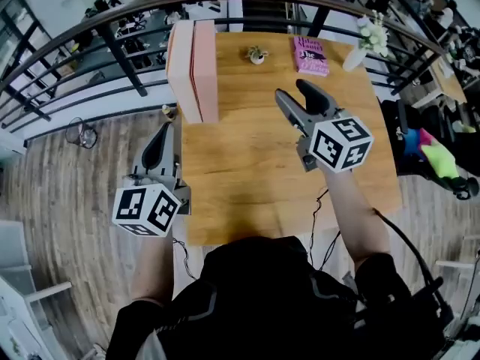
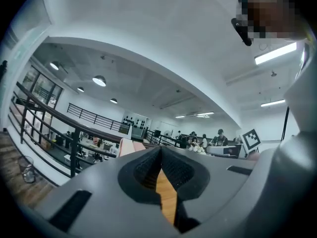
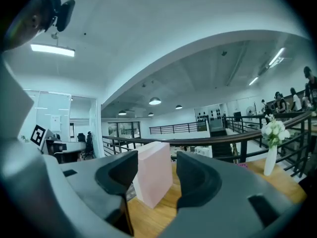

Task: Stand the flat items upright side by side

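- Standing upright at the far left corner of the worktop are two pale pink flat items, the left slab and the right slab. They are pressing broad face to broad face, so each is propping the other up. Neither is showing any print that I can make out.
- Lying flat near the far edge, well apart from that pair, is a pink book. Its cover is carrying dark lettering. Only the word "The" is looking readable, the rest being too small. Judging by the task, it is probably waiting to be stood beside the pair.
- Hovering above the worktop between the pair and the book is the right gripper. Its jaws are standing apart with nothing between them, likely being kept ready for a pick. Its own view is looking through the gap at the pink pair.
- Hanging off the worktop's left edge, over the wooden floor, is the left gripper. Its jaws are sitting together on nothing, seemingly being kept out of the way.
- Showing on each gripper's cube are black-and-white square markers, with no words.
- Sitting on either side of the book are a small potted plant and a vase of white flowers, so any lift there is calling for care.
- Curving behind everything is a dark railing.
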`<state>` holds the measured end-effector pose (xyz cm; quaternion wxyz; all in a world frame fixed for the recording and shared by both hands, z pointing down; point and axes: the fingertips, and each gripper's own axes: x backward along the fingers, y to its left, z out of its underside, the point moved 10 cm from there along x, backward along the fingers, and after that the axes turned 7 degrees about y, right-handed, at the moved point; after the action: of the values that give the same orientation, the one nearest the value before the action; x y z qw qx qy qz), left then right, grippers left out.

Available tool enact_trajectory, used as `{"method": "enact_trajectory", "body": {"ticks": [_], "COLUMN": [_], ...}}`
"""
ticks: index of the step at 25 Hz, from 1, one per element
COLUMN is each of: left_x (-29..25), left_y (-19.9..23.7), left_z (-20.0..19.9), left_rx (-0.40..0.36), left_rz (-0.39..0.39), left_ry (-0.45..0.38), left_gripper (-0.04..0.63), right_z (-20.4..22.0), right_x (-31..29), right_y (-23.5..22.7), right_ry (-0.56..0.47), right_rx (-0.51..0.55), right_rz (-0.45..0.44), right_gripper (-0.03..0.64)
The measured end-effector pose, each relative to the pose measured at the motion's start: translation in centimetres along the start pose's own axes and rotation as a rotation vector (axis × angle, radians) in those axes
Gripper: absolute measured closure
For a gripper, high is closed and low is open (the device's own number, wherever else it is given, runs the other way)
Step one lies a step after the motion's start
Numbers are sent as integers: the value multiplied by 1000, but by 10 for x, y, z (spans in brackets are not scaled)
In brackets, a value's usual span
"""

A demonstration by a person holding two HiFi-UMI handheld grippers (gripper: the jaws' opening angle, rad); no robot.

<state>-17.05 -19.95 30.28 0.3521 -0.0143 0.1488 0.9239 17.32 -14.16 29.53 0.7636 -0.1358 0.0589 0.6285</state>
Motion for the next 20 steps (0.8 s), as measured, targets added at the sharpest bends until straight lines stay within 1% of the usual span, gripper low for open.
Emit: {"method": "enact_trajectory", "body": {"ticks": [2, 3, 4, 7, 8, 9, 11, 14, 15, 18, 20], "left_x": [-15, -20, -25, -37, -41, -43, -48, -52, -53, -51, -44], "left_y": [-17, -26, -35, -67, -78, -88, -105, -127, -133, -145, -150], "left_z": [-9, -14, -20, -29, -30, -30, -31, -33, -35, -41, -45], "left_rx": [29, 31, 8, -136, -171, -189, -194, -203, -207, -226, -274], "left_rz": [51, 68, 72, 25, 9, 1, -2, -22, -34, -98, -143], "left_ry": [-12, -23, -33, -21, -9, 3, 16, 10, 4, -17, -32], "left_gripper": [566, 566, 566, 566, 566, 566, 566, 566, 566, 565, 565], "right_z": [-4, -6, -9, -15, -16, -17, -21, -28, -29, -33, -38], "right_x": [30, 44, 57, 93, 105, 116, 135, 157, 164, 180, 186], "right_y": [-17, -25, -33, -55, -63, -70, -84, -105, -111, -121, -121], "right_ry": [-6, -9, -14, -35, -43, -52, -62, -60, -63, -79, -77], "right_rx": [7, 6, 6, 27, 29, 23, 14, 57, 67, 80, 101], "right_rz": [37, 51, 59, 69, 64, 54, 42, 59, 55, 30, 42], "right_gripper": [379, 390, 404, 456, 460, 464, 499, 582, 600, 606, 606]}}
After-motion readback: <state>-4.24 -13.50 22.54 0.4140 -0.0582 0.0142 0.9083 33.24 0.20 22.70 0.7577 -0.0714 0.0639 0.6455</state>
